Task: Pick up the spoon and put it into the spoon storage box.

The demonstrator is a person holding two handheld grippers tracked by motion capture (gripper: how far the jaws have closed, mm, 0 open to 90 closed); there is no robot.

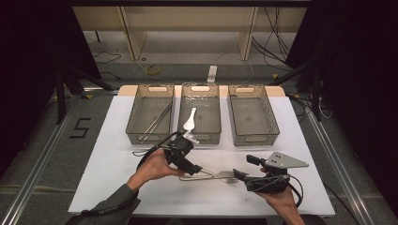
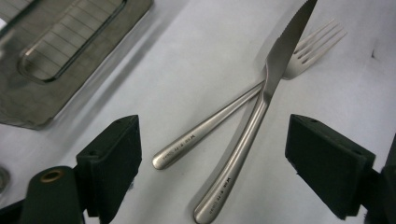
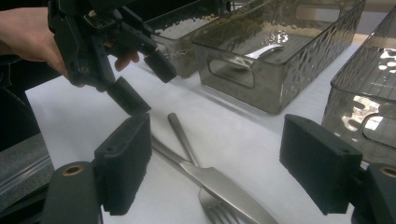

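**High view to gripper views: crossed knife and fork wait between two open grippers**

High view: on the white table [image 1: 103,154], a table knife [image 1: 197,177] and a fork [image 1: 228,174] lie crossed near the front edge, at 6 o'clock from the middle bin [image 1: 200,136]. Three smoked plastic bins stand in a row behind; the left bin [image 1: 136,126] holds long thin utensils, the middle one a white spoon [image 1: 190,121], and the right bin [image 1: 270,123] looks empty. The left gripper [image 1: 199,169] hangs over the handle ends, the right gripper [image 1: 244,168] at 3 o'clock of the fork's tines.

Left gripper view: its jaws stand wide apart with nothing between the pads. Both handles point toward the camera, the knife [image 2: 243,149] lying over the fork [image 2: 210,126] where they cross.

Right gripper view: its jaws also gape wide and grip nothing. The knife blade [image 3: 224,184] covers the fork [image 3: 212,207] at 6 o'clock; the left gripper [image 3: 144,84] hovers at 11 o'clock, above the handles.

Handling, as a judgement: both pieces are stiff, smooth steel, light yet slippery, and they lie flat on the table. The rounded knife handle, lying on top, looks the better place to pinch, across its width near the end, clear of the crossing.
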